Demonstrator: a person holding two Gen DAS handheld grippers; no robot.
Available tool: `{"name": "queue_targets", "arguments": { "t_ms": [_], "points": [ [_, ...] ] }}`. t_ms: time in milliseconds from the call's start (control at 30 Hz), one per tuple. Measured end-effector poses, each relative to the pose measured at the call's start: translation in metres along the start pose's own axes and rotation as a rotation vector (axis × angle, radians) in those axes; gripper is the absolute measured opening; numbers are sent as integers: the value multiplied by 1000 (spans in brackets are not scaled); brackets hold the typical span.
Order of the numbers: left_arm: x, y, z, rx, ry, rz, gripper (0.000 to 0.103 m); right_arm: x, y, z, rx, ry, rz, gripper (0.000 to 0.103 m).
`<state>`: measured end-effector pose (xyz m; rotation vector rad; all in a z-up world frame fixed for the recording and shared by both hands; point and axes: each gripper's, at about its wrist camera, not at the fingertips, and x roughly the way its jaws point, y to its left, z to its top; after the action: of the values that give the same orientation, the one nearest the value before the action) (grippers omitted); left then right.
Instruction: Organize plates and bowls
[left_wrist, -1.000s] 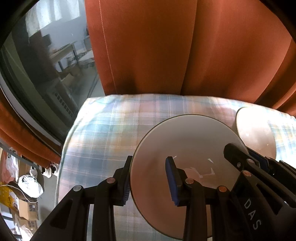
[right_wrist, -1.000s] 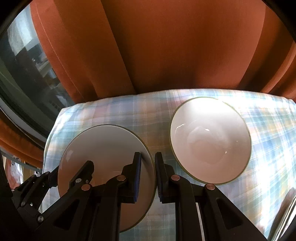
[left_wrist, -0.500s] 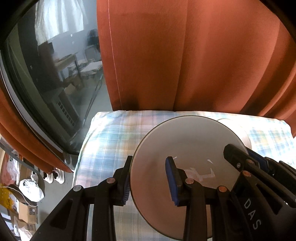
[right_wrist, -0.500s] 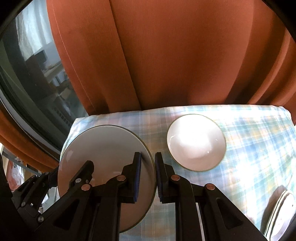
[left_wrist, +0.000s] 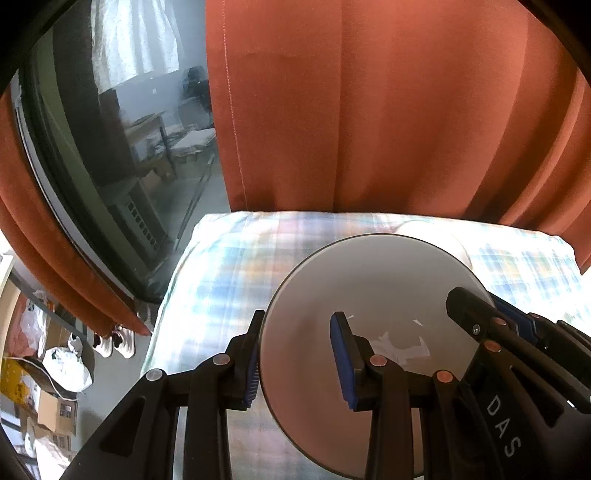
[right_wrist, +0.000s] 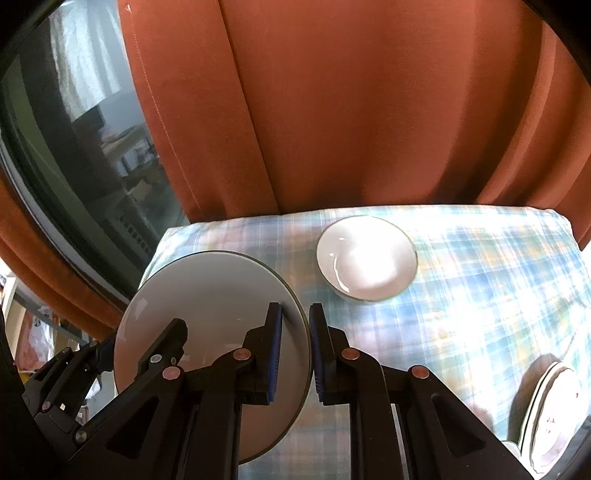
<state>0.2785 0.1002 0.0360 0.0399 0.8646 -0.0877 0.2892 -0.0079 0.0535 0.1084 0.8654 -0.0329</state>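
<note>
So both grippers have the same plate (right_wrist: 207, 314) between them, one on each side of the rim. The right gripper (right_wrist: 295, 350) is clamped down tight on the plate's right edge, jaws nearly together with the thin rim pinched between the blue pads. The left gripper (left_wrist: 295, 358) bites the opposite edge, one finger under the rim and one on the plate's face, so its jaws stand wider apart, but it looks like a real grip too. Makes sense to me: a wide flat plate held by one edge would want to tip, so two holds on opposite sides keep it level.

The plate is up in the air over the left part of the plaid tablecloth (right_wrist: 480, 277), not resting on it. A white bowl (right_wrist: 365, 258) sits alone on the cloth further back near the orange curtain (right_wrist: 369, 110), well apart from the plate. At the bottom right there's a stack of plates (right_wrist: 550, 413) on edge of view, and my guess is that's where this one is headed, since piling like with like is the whole job
</note>
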Motion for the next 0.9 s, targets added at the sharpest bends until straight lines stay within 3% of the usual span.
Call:
{"name": "queue_targets", "arguments": {
  "t_ms": [500, 900],
  "points": [
    [-35, -71, -36, -6, 30, -25, 34, -49, -76, -35, -7, 26, -24, 18],
    [-55, -117, -66, -17, 28, 15, 34, -71, -131, -62, -18, 33, 16, 18]
  ]
}}
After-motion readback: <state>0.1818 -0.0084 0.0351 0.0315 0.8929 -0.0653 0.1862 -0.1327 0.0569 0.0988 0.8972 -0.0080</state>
